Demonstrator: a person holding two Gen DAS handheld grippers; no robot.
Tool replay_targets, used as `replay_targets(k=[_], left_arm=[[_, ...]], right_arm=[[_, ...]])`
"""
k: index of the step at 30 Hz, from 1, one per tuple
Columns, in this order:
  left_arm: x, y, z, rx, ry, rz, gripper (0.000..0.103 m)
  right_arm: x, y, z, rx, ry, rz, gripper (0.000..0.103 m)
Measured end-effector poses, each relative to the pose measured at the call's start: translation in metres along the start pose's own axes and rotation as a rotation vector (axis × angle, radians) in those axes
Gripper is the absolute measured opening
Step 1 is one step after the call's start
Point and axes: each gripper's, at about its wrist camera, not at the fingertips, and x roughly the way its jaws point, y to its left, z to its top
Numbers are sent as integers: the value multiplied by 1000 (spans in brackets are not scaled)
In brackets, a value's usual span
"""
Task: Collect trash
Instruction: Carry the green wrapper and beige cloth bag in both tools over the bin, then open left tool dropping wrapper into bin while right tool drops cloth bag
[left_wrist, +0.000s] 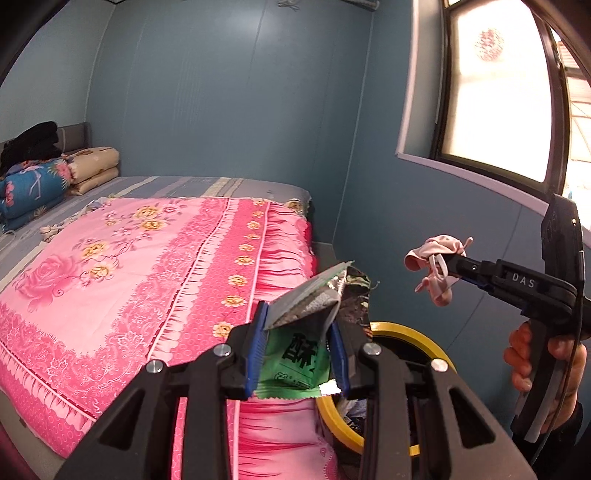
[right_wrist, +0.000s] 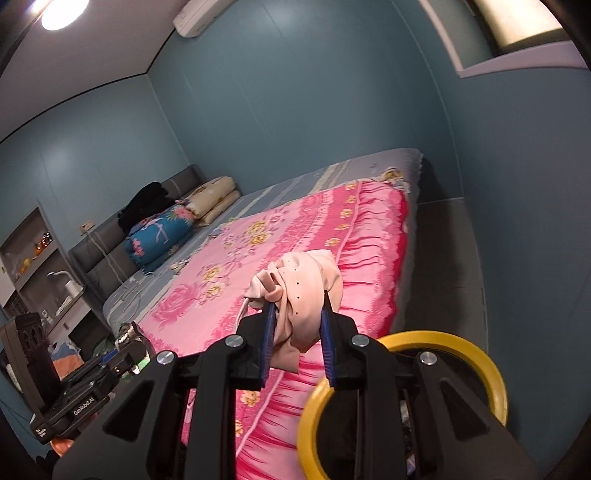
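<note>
My left gripper (left_wrist: 297, 325) is shut on a green snack wrapper (left_wrist: 295, 360) with a silver torn top, held beside the bed's edge. Just behind and below it stands a bin with a yellow rim (left_wrist: 406, 332). My right gripper (right_wrist: 297, 325) is shut on a crumpled pink face mask (right_wrist: 306, 295), up in the air over the bed's corner; the yellow bin rim (right_wrist: 476, 354) sits below and to its right. In the left wrist view the right gripper (left_wrist: 448, 267) shows at the right with the pink mask (left_wrist: 434, 253) hanging from its tips, higher than the bin.
A bed with a pink flowered cover (left_wrist: 129, 277) fills the left. Folded quilts (left_wrist: 44, 184) and dark clothes lie at its head. Blue walls and a window (left_wrist: 498, 92) stand on the right. A person's hand (left_wrist: 546, 362) holds the right gripper. Shelves (right_wrist: 33, 258) stand far left.
</note>
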Motion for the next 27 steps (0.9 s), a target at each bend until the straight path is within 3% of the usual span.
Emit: replay_targets(k=[14,27], left_arm=[[45,-71,-12,115,71,-69,30],[97,-77,-40,63,207,-125,36]], right_arm=[[5,-67,-18,92,35,-122,22],[36,-93,-27,128,122,-202,28]])
